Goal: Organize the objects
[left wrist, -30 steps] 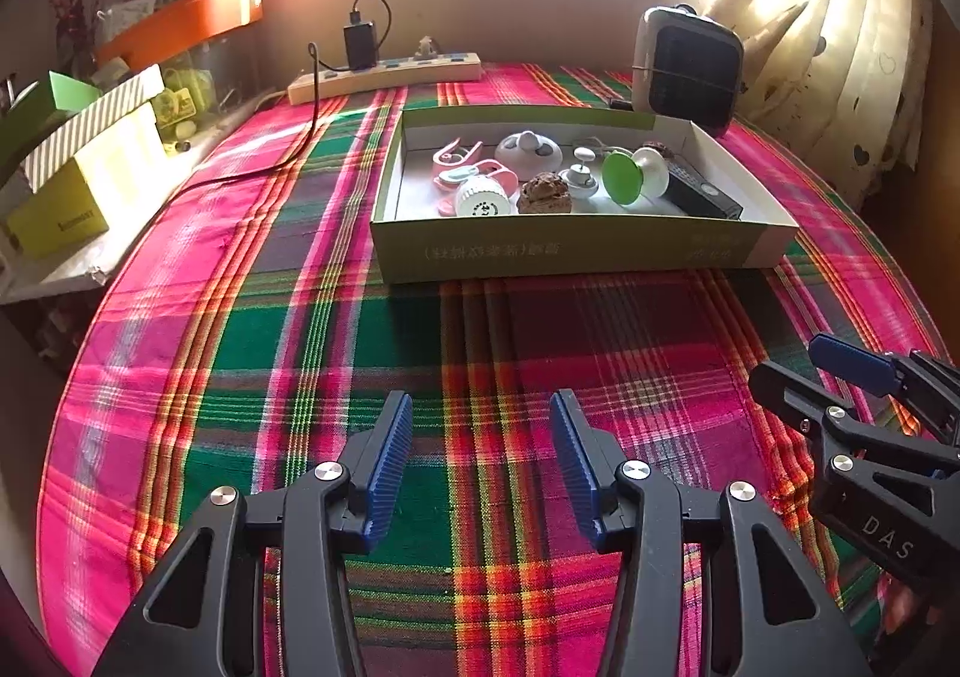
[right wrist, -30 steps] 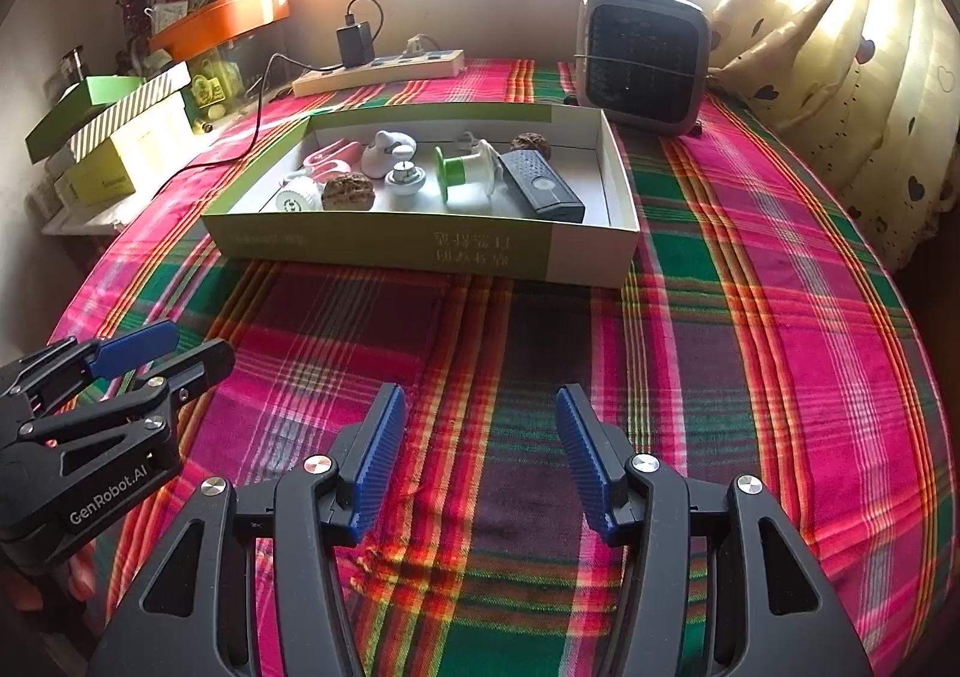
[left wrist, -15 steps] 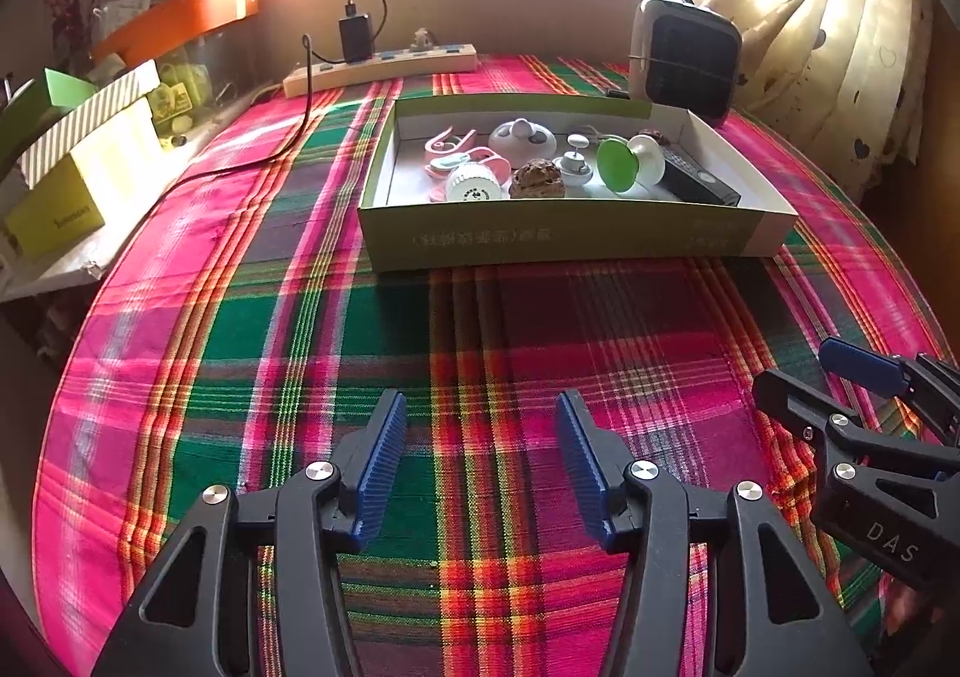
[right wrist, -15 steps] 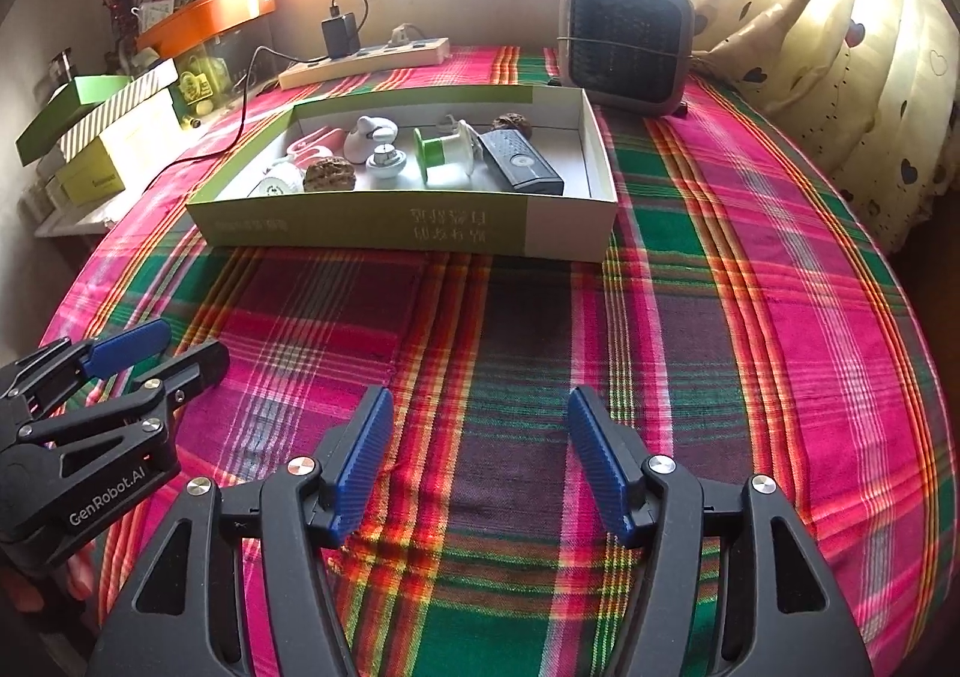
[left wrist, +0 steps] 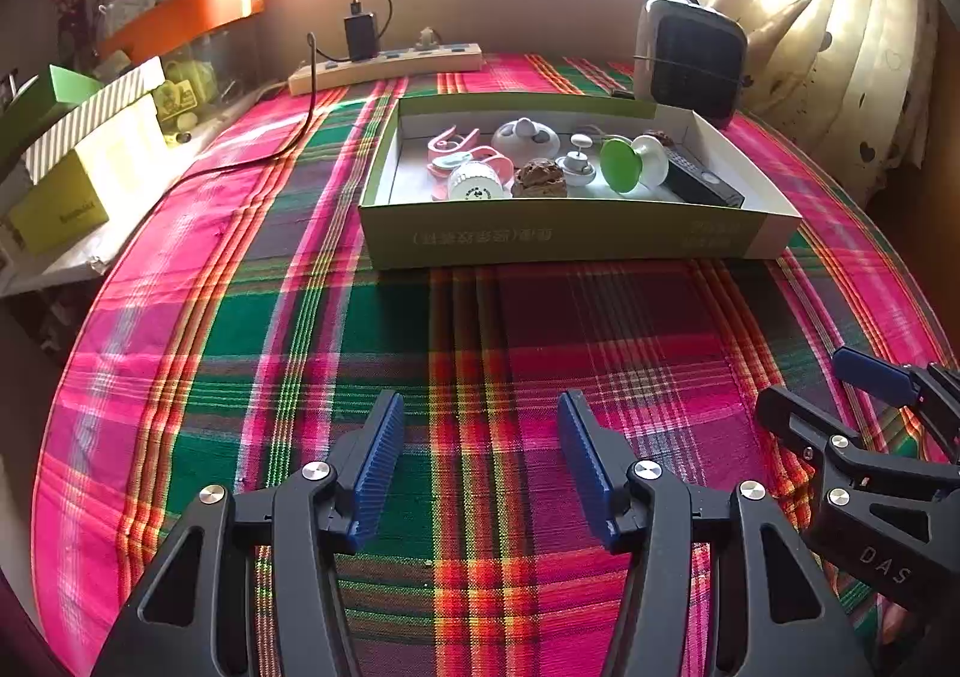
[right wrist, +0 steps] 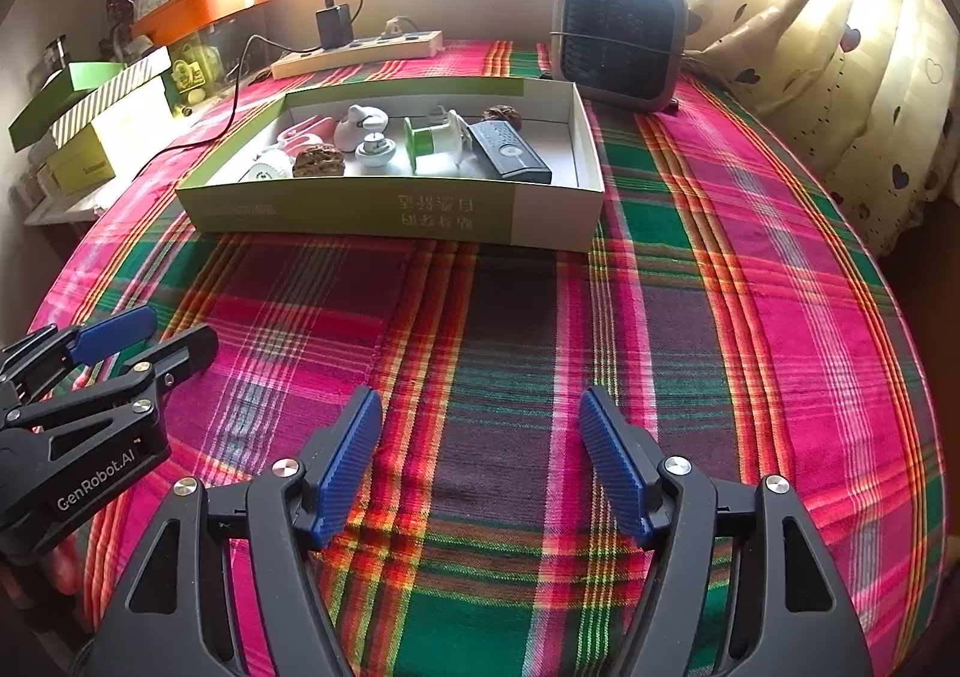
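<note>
Left gripper point(left wrist: 477, 458): level above the near part of the table, blue ribbed pads spread wide, nothing between them; seen from the right wrist camera point(right wrist: 144, 338) at the near left edge. Right gripper point(right wrist: 480, 461): same pose, fingers spread and empty, beside the left one over the near edge. Surface: one round table under a plaid cloth point(left wrist: 540, 365) of pink, green and orange stripes. Task items: one shallow green-and-white cardboard box point(right wrist: 390, 209), lying across the far half of the table, well apart from both grippers. Contents, counted from the left end: one pink clip point(left wrist: 456, 149), one white round cap point(left wrist: 477, 184), one white rounded holder point(left wrist: 525, 137), two brown walnuts, the first point(left wrist: 540, 178) near the front wall, the second point(right wrist: 503, 114) at the back wall; one small white knob point(right wrist: 375, 148); one green-and-white spool point(right wrist: 433, 137); one dark remote point(right wrist: 509, 152) toward the right end. Table's far edge: one power strip point(right wrist: 357, 54) with a black charger point(right wrist: 335, 26) plugged in, cable trailing toward the left edge; one small grey heater point(right wrist: 621, 38) at the far right, just behind the box. Room: bright window above the far wall, cream curtain point(right wrist: 840, 47) with dark hearts on the right, stacked green and yellow boxes point(left wrist: 78, 149) beyond the left edge, one orange tray point(right wrist: 201, 2) above them.
</note>
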`<state>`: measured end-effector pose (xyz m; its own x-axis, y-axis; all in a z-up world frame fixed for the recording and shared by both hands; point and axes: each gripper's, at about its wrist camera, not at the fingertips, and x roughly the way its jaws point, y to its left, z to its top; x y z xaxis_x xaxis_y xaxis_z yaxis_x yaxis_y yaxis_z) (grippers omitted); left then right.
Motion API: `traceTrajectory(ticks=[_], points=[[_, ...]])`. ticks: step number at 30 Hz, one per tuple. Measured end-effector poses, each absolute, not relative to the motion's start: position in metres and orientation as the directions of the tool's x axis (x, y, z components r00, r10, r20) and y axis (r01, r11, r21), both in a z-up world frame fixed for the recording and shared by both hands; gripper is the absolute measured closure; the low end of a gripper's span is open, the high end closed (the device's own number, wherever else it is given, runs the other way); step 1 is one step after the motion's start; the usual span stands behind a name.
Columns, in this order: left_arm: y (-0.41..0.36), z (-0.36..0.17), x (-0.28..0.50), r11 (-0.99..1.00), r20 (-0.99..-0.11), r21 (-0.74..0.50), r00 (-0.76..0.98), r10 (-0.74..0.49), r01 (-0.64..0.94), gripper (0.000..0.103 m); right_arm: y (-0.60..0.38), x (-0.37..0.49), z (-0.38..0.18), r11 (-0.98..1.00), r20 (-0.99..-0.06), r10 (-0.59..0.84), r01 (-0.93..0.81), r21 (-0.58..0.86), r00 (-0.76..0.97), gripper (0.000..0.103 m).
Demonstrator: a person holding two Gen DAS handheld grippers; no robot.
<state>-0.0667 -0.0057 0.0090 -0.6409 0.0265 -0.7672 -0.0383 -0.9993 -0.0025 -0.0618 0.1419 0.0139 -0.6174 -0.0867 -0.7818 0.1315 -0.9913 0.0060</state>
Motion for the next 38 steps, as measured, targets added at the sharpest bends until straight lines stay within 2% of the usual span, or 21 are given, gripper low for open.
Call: traceTrajectory(ticks=[9, 38], points=[[-0.0060, 0.0090, -0.0662, -0.999, -0.767, -0.001, -0.641, 0.025, -0.038, 0.050, 0.1394, -0.0622, 0.0135, -0.990, -0.785, -0.094, 0.143, 0.007, -0.613, 0.029], [-0.0061, 0.0087, -0.0666, -0.999, -0.767, 0.000, -0.641, 0.025, -0.038, 0.050, 0.1391, -0.0620, 0.0135, -0.990, -0.785, -0.095, 0.143, 0.009, -0.612, 0.028]])
